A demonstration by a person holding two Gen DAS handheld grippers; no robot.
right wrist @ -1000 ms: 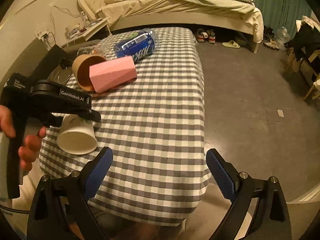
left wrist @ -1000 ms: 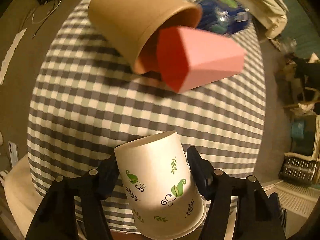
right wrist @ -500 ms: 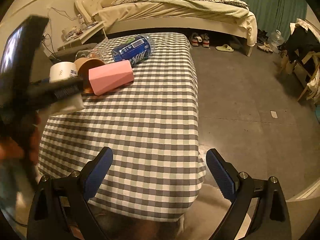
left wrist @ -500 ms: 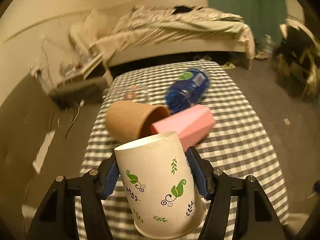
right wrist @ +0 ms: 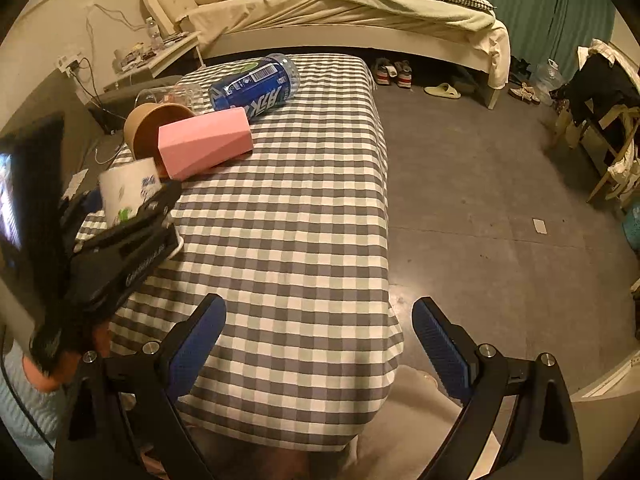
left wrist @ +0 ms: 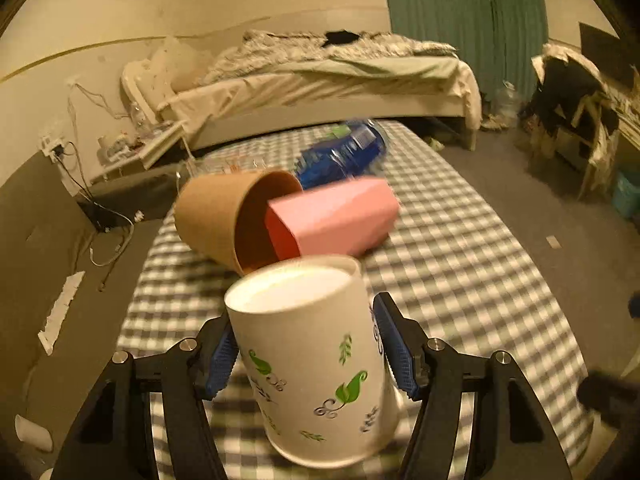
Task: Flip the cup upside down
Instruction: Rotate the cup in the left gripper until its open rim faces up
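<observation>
Left wrist: left gripper (left wrist: 304, 354) pinches cup (left wrist: 312, 364), base up, rim low over table (left wrist: 460, 248); setting down remains. Right gripper (right wrist: 318, 340) spread, idle.

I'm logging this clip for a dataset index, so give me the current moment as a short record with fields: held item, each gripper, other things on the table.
held item: white paper cup with leaf print, closed base up, wide rim down
left hand-held gripper: shut on the cup's sides
right hand-held gripper: open, holding nothing, over the near table edge
surface: grey-and-white checked tablecloth
other items: brown paper cup on its side, pink faceted cup lying with one end in the brown cup's mouth, blue can on its side behind them
</observation>
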